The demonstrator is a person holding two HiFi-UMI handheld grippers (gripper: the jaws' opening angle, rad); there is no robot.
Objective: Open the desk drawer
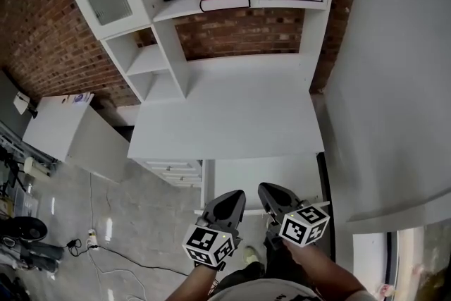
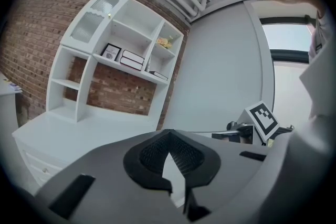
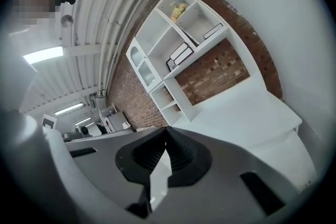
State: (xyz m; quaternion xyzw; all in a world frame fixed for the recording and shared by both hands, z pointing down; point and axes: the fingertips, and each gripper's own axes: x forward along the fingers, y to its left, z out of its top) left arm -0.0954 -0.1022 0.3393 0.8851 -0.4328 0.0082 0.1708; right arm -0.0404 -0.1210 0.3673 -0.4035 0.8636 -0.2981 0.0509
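Desk: white desk (image 1: 225, 116) against a brick wall, with shelves (image 1: 211, 7) at its far side.
Drawer: drawer (image 1: 264, 176) sits under the desk's near edge, right of centre. It appears pulled out toward the person. Its front and handle are hidden behind the tools.
Left tool: left tool (image 1: 229, 202) is held in the air near the person, over the drawer's near end. Its jaws are closed tip to tip with nothing between them.
Right tool: right tool (image 1: 276, 195) is just right of the left one. Its jaws are also closed and empty.
Contact: neither tool touches the drawer.
Task standing: judged done or nearly so.
Risk, overtravel: a further pull could bring the drawer off its runners, since it already stands well out.
Risk, grip: closed jaws would slip off a handle unless opened first.
Risk, collision: lowering the tools blind could strike the protruding drawer.
Risk, footing: the cable (image 1: 106, 250) on the floor at near left could catch a foot.
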